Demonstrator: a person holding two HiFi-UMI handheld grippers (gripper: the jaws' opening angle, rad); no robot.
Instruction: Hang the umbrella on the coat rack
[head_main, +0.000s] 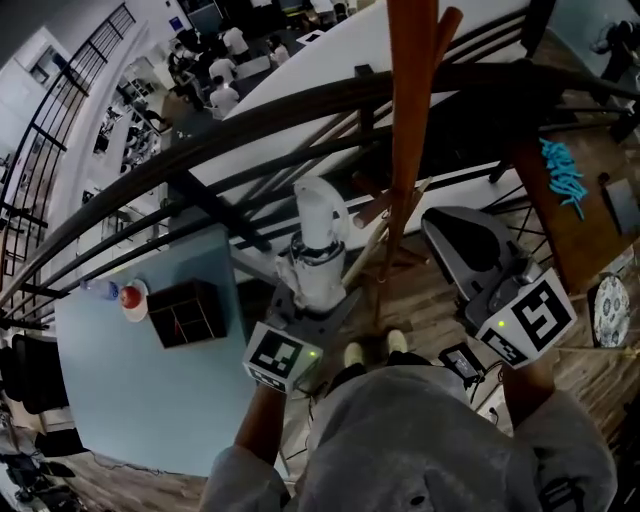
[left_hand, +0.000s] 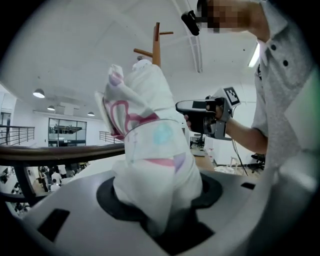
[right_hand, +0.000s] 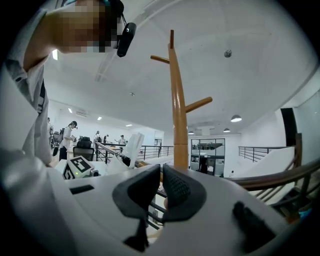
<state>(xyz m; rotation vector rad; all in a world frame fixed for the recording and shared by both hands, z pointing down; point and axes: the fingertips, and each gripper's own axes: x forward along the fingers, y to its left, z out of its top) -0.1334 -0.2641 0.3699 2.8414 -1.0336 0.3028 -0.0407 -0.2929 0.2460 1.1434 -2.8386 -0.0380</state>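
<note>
A folded white umbrella (head_main: 320, 225) with pink and pastel print stands upright in my left gripper (head_main: 318, 272), whose jaws are shut on its lower part. In the left gripper view the umbrella (left_hand: 150, 145) fills the middle, clamped in the left gripper (left_hand: 157, 200), with the coat rack's top pegs (left_hand: 156, 42) behind it. The wooden coat rack (head_main: 410, 120) rises just right of the umbrella. My right gripper (head_main: 452, 228) is right of the pole, shut and empty. In the right gripper view the right gripper (right_hand: 161, 192) has its pads together, and the coat rack (right_hand: 178, 115) stands straight ahead.
A dark railing (head_main: 300, 110) runs behind the rack, over a lower floor. A light-blue table (head_main: 150, 390) at left holds a black box (head_main: 185, 312). A wooden table (head_main: 560, 215) at right carries turquoise pieces (head_main: 565, 172). The person's shoes (head_main: 372, 348) are by the rack's base.
</note>
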